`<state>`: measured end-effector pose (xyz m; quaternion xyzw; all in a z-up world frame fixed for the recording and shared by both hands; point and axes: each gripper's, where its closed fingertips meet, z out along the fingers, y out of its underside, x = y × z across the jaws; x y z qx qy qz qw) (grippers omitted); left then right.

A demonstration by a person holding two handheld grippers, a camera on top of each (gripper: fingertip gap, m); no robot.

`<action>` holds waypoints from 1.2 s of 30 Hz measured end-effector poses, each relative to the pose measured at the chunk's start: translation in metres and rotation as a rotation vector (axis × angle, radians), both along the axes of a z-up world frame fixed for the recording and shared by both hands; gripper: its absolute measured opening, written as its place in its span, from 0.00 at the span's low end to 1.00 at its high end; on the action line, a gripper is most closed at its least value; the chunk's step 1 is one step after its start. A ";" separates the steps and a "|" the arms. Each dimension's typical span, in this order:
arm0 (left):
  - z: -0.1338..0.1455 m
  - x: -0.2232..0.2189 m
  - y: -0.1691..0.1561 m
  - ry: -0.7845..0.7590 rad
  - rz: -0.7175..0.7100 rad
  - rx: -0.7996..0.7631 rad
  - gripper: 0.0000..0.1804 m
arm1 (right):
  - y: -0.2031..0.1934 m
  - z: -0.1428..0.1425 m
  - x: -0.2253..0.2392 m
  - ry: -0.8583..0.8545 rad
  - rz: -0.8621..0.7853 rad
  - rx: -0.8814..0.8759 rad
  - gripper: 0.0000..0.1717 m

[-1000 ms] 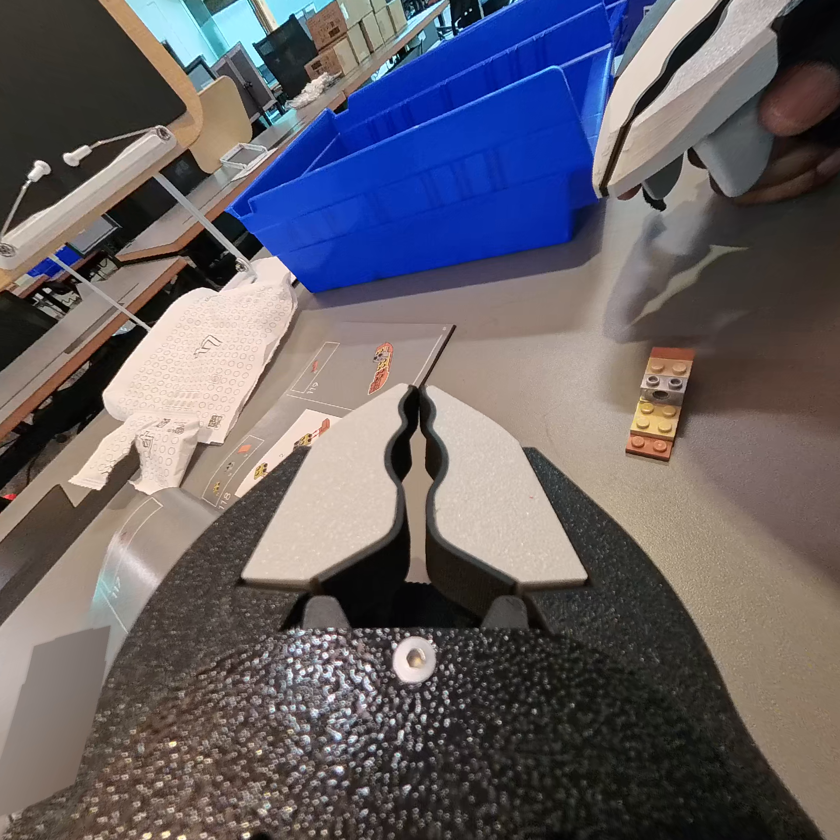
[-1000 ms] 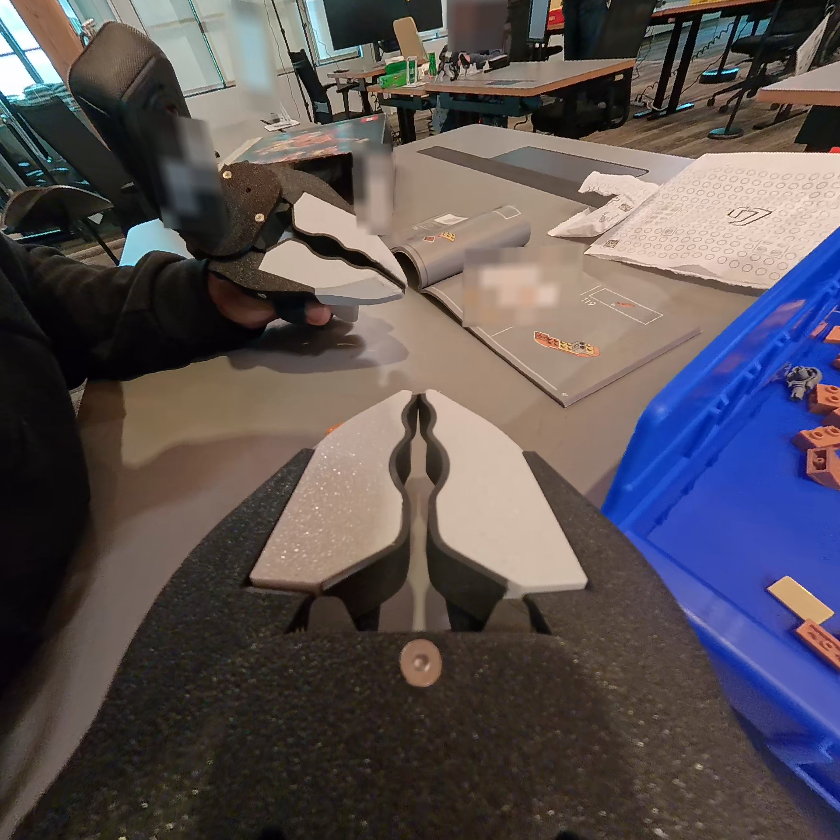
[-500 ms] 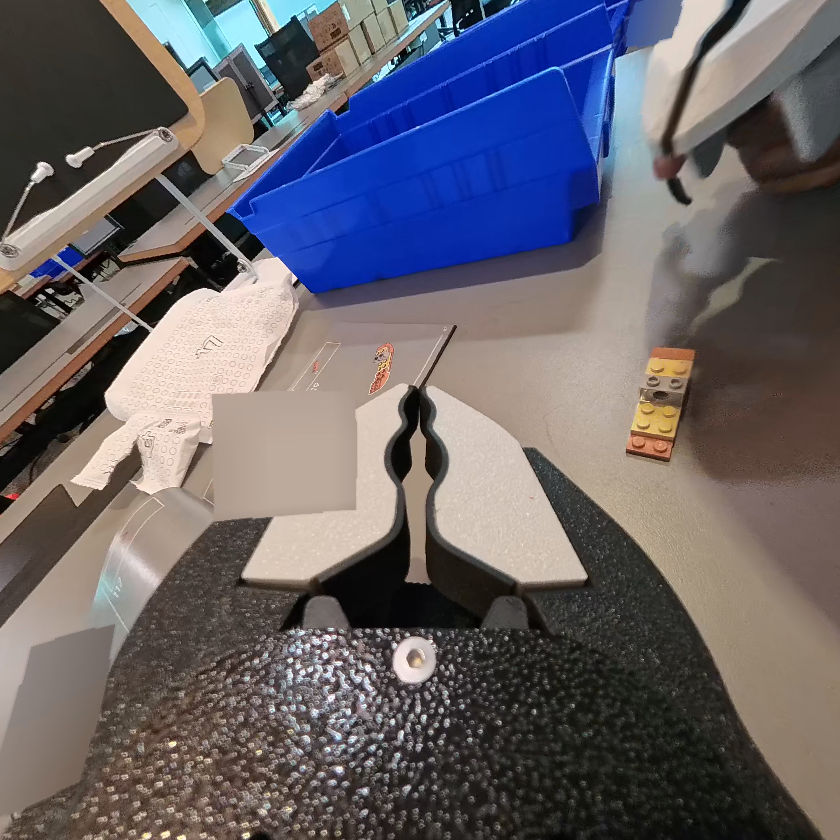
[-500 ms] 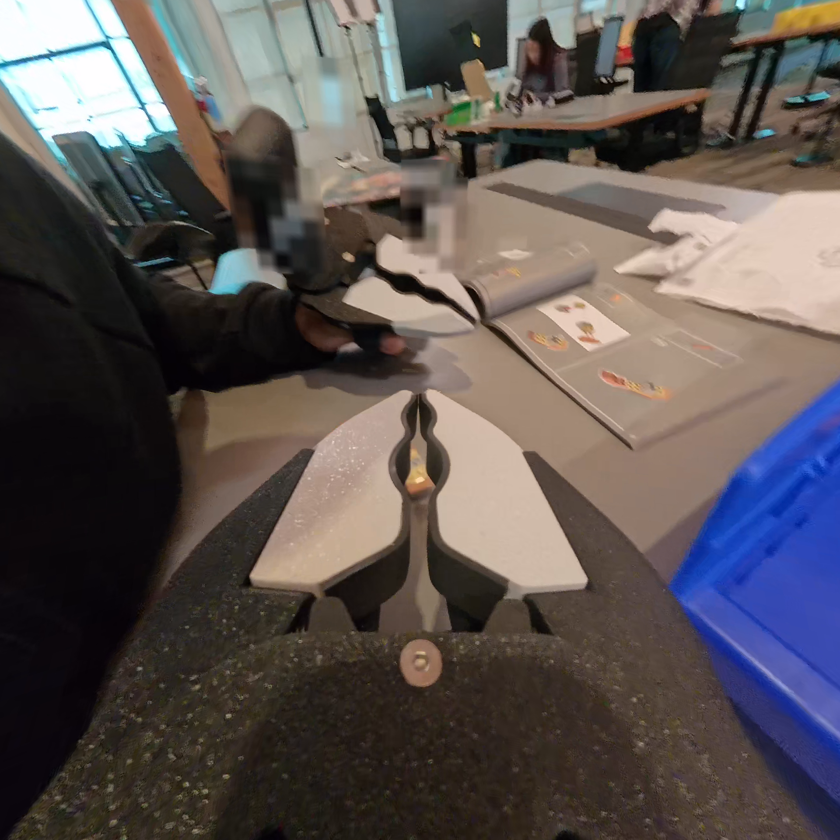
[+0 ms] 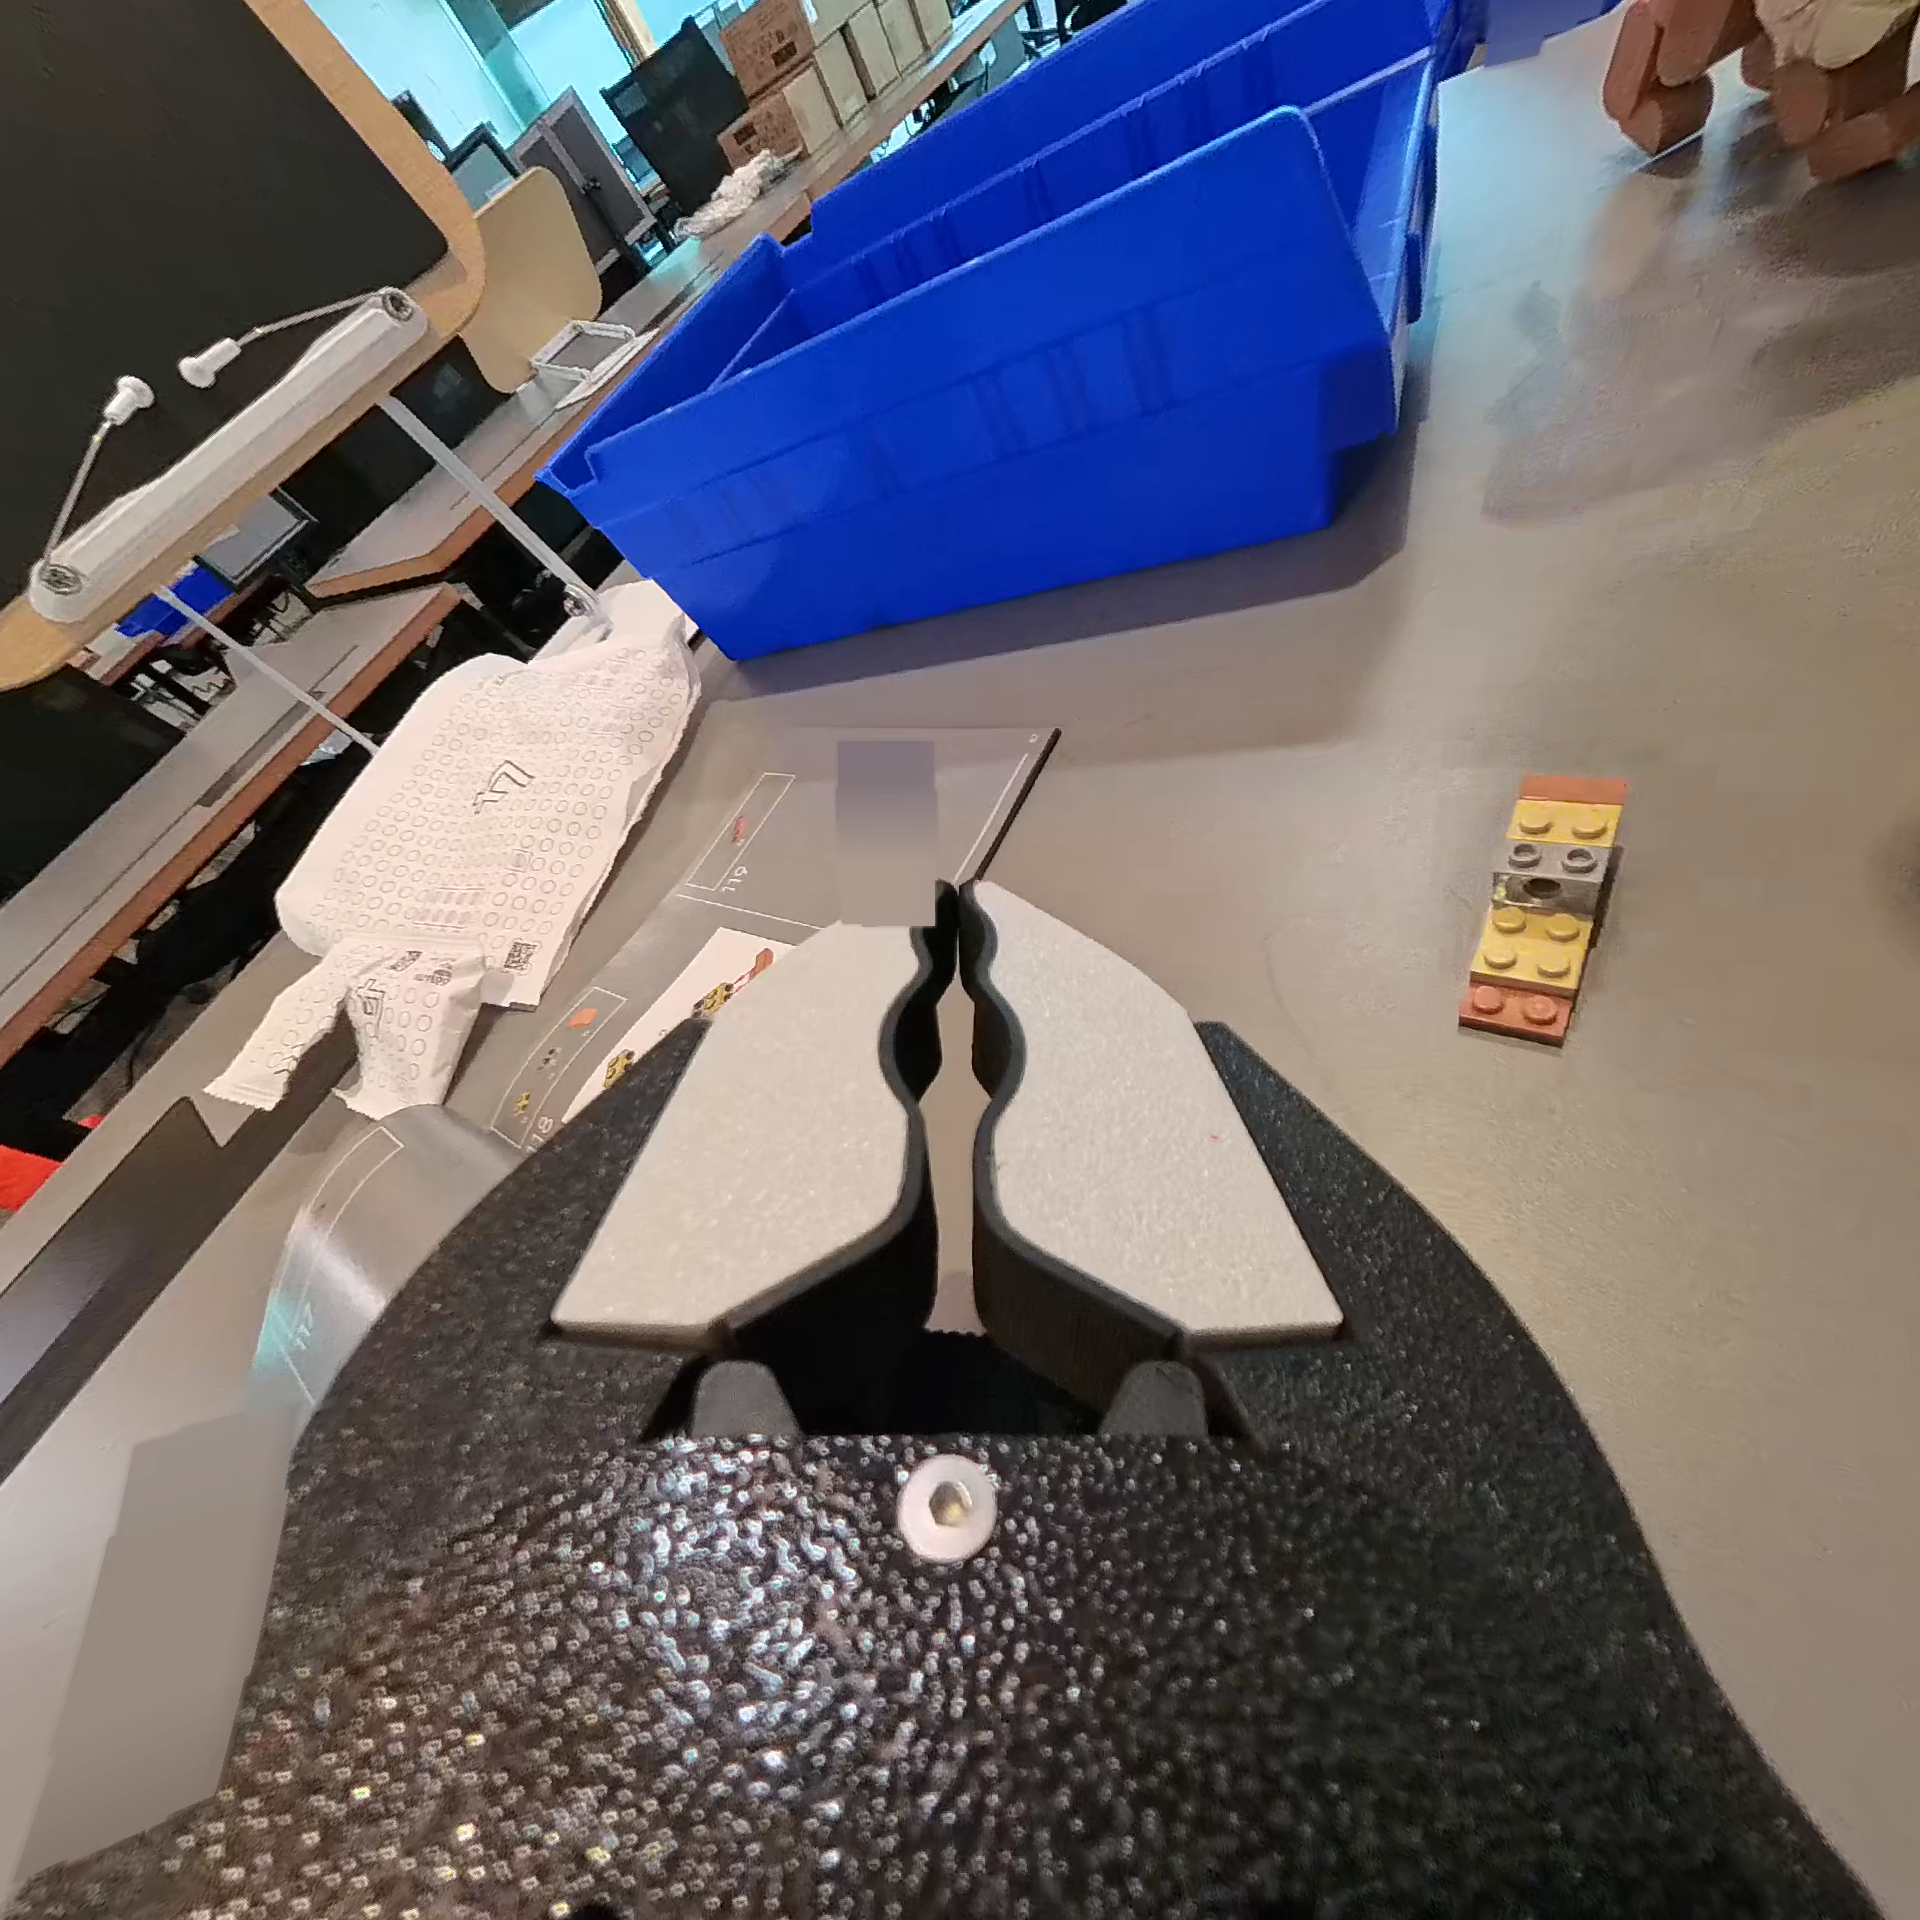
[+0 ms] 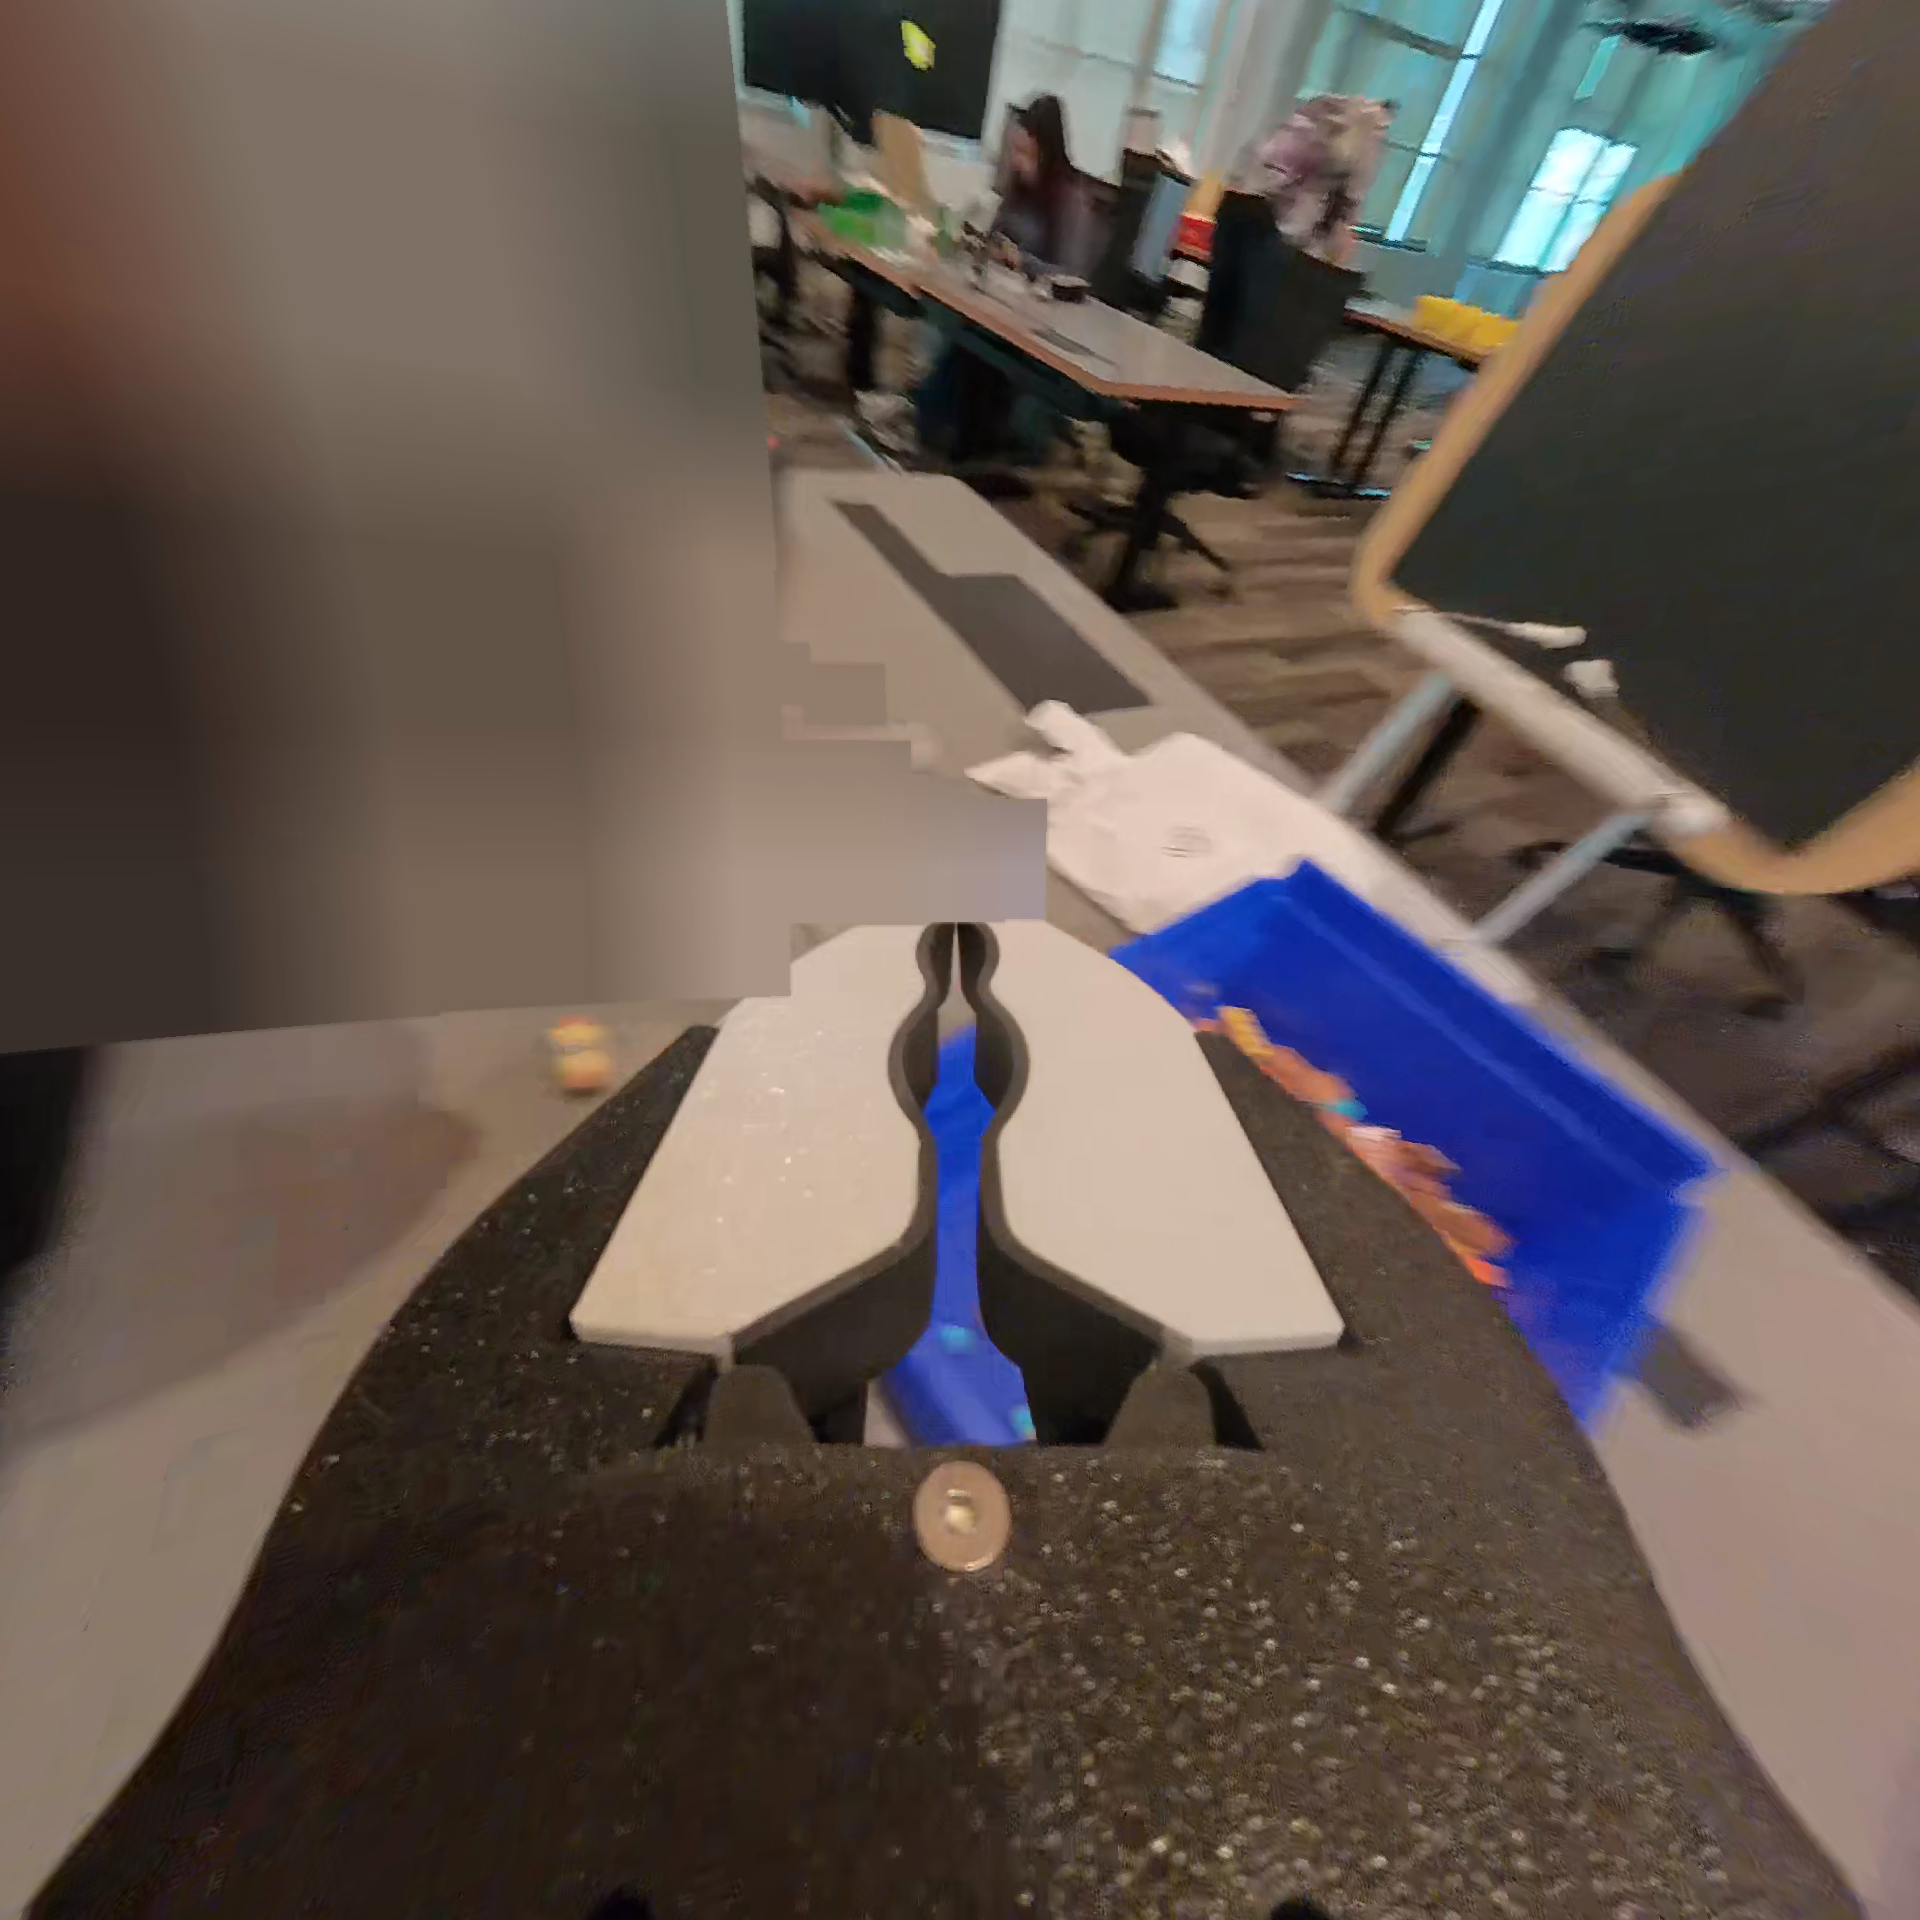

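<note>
My left gripper is shut and holds nothing; it hovers low over the near corner of an open instruction booklet on the grey table. A small stack of brown, yellow and grey bricks lies on the table to its right. My right gripper is shut with nothing between its fingertips; it is above the near end of a blue bin that holds several brown and orange bricks. The right wrist view is blurred by motion. The brick stack shows small and blurred to the right gripper's left.
Blue bins stand in a row at the back of the table. A torn white paper bag lies left of the booklet, also in the right wrist view. A hand is at the top right. Desks and chairs stand beyond.
My right gripper has swung right, away from the left gripper, until it is over the blue bin; in the left wrist view it has left the frame at the top right. The left gripper has stayed still and shut.
</note>
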<state>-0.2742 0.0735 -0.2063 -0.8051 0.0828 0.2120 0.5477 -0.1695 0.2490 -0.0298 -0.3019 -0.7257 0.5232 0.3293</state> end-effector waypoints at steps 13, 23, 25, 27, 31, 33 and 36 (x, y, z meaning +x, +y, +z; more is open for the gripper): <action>-0.001 -0.010 -0.002 0.022 0.040 -0.007 0.00 | 0.102 -0.066 -0.163 -0.222 0.017 0.389 0.17; -0.006 -0.016 0.000 0.055 0.072 -0.039 0.00 | 0.112 -0.099 -0.171 -0.208 0.055 0.412 0.17; -0.007 -0.016 0.001 0.062 0.075 -0.046 0.00 | 0.117 -0.105 -0.170 -0.211 0.043 0.426 0.17; -0.007 -0.016 0.001 0.065 0.077 -0.048 0.00 | 0.116 -0.114 -0.167 -0.226 0.058 0.453 0.17; -0.007 -0.015 0.001 0.066 0.070 -0.046 0.00 | 0.118 -0.134 -0.167 -0.239 0.081 0.606 0.17; -0.006 -0.014 0.000 0.067 0.062 -0.044 0.00 | 0.115 -0.142 -0.165 -0.245 0.106 0.655 0.17; -0.007 -0.012 0.000 0.070 0.053 -0.047 0.00 | 0.113 -0.152 -0.164 -0.251 0.127 0.721 0.18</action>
